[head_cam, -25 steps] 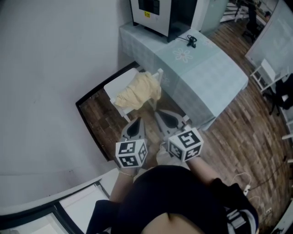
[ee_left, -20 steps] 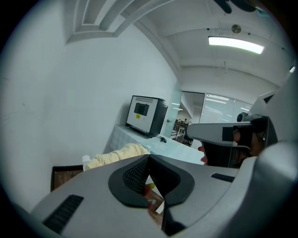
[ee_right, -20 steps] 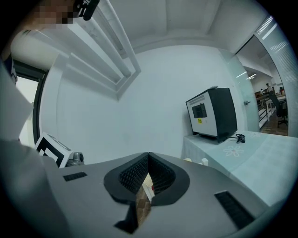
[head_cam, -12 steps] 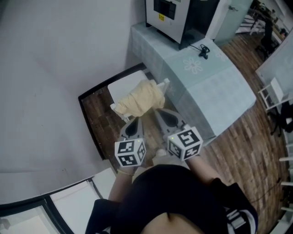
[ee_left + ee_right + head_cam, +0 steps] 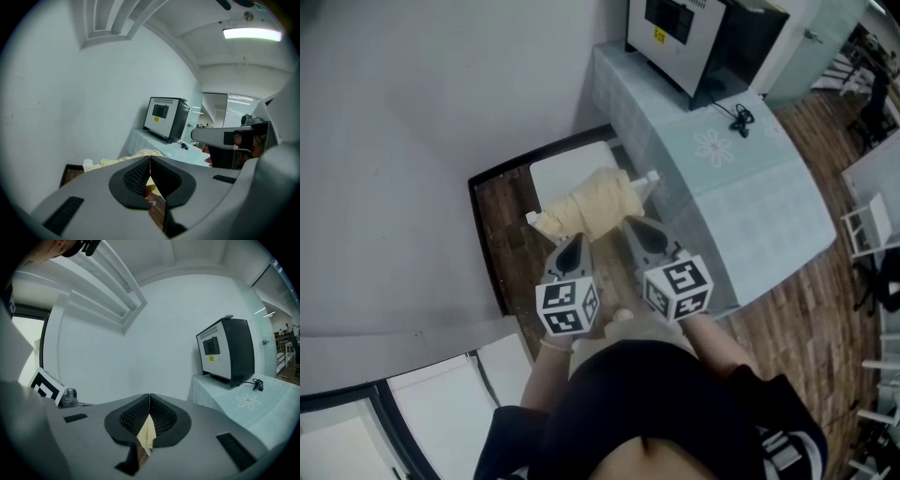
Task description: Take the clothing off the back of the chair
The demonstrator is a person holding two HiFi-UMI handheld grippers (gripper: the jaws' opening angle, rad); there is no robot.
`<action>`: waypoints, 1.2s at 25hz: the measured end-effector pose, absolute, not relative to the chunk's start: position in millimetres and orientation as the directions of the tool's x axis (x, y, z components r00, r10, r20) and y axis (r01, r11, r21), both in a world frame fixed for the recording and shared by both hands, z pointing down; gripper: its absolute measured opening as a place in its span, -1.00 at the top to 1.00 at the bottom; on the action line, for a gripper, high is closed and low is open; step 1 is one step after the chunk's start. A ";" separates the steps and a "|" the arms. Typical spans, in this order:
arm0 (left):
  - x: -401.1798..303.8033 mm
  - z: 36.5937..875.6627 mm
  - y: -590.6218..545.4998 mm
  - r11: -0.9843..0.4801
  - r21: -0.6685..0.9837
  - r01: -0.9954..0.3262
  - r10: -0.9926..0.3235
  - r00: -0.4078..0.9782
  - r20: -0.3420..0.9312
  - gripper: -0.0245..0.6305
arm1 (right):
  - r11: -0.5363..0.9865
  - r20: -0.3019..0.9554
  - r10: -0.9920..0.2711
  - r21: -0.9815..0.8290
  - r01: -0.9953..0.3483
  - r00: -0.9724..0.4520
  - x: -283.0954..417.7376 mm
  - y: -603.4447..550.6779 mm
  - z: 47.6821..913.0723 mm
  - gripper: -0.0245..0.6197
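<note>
Hovering near the yellow clothing (image 5: 591,202) on the chair (image 5: 567,169), left gripper (image 5: 577,238) and right gripper (image 5: 629,224) have jaws closed, empty.

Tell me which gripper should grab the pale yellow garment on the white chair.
Probably right: the right gripper faces the thick middle of the pale yellow garment; the left gripper faces its thin end. Both are shut.
</note>
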State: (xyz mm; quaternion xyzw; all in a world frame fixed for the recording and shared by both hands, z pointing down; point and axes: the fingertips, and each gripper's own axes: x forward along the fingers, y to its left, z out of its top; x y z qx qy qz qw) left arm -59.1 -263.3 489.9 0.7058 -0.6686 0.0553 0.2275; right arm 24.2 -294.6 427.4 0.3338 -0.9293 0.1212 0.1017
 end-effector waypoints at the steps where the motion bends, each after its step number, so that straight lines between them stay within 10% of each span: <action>1: -60.4 493.2 -265.7 0.011 0.245 -0.969 -0.918 0.088 0.387 0.93 | 0.751 0.275 -0.590 -0.159 -0.641 -0.759 23.7 -298.5 431.1 0.89; 12: -75.0 532.2 -294.0 0.107 0.223 -0.969 -0.906 -0.003 0.423 0.72 | 0.760 0.349 -0.560 -0.147 -0.633 -0.752 20.2 -347.8 475.1 0.86; 30: -103.3 592.0 -318.3 0.245 0.189 -0.951 -0.855 -0.120 0.504 0.03 | 0.747 0.507 -0.517 -0.127 -0.653 -0.690 13.2 -393.8 548.4 0.24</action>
